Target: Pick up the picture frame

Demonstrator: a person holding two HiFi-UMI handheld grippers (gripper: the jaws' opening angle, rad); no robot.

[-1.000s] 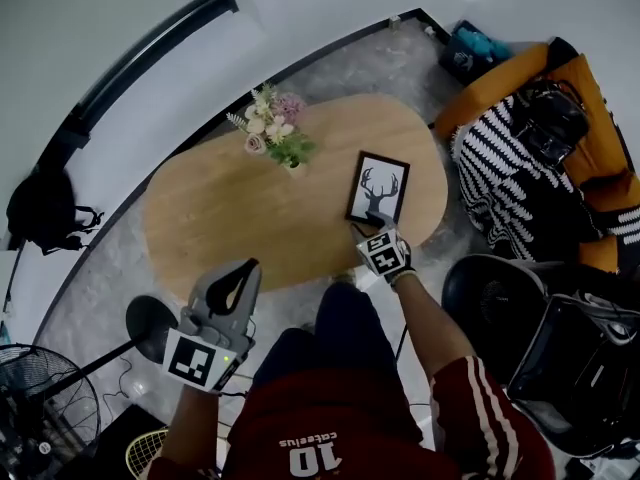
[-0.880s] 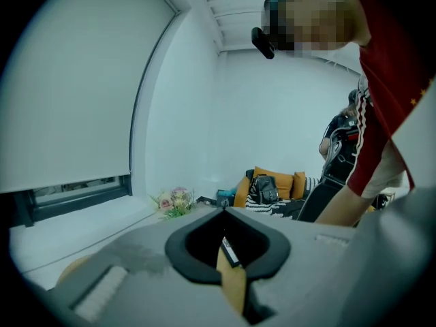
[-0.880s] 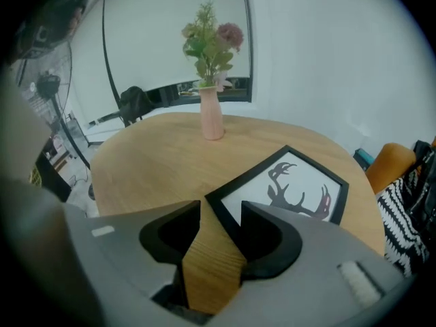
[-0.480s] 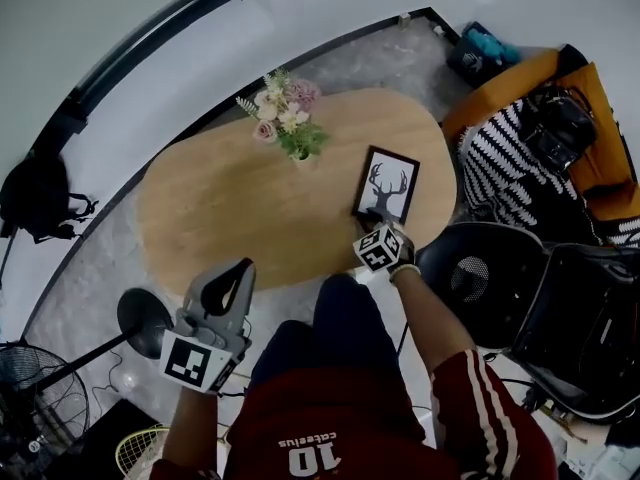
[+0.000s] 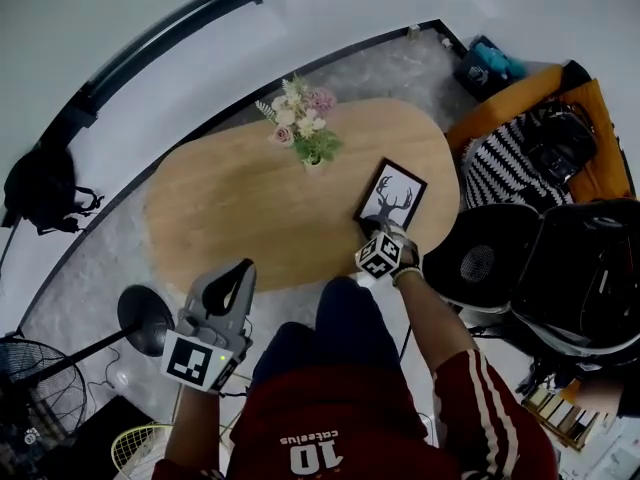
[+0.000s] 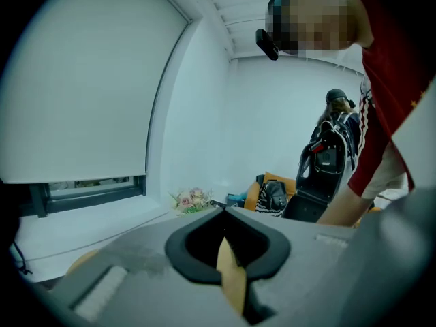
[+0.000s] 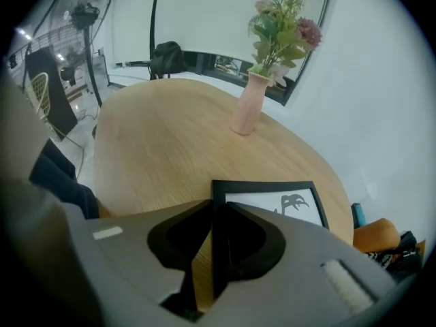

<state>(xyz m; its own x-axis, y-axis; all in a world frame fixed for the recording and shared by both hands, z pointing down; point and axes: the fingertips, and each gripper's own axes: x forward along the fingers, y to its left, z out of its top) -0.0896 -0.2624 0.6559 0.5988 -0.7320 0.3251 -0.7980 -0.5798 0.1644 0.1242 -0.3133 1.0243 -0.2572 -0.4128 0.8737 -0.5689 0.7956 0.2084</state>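
Note:
The picture frame (image 5: pixel 393 196), black-edged with a deer silhouette on white, lies flat near the right end of the oval wooden table (image 5: pixel 230 208). My right gripper (image 5: pixel 372 230) points steeply down at the frame's near corner. In the right gripper view the frame (image 7: pixel 272 196) has its left black edge running between the jaws of the right gripper (image 7: pixel 212 206), which are closing and pinch that edge. My left gripper (image 5: pixel 248 266) hangs off the table's near side, over the floor. In its own view the left gripper (image 6: pixel 225 211) is shut with nothing in it.
A pink vase of flowers (image 5: pixel 305 133) stands mid-table at the far side, also in the right gripper view (image 7: pixel 246 107). A black chair (image 5: pixel 480 263) sits right of the table, an orange sofa with a striped cushion (image 5: pixel 520 148) beyond. A round black stand base (image 5: pixel 145 318) is on the floor left.
The right gripper has rolled and dropped onto the frame's near corner, and its jaws have come together on the edge. The left gripper has barely shifted.

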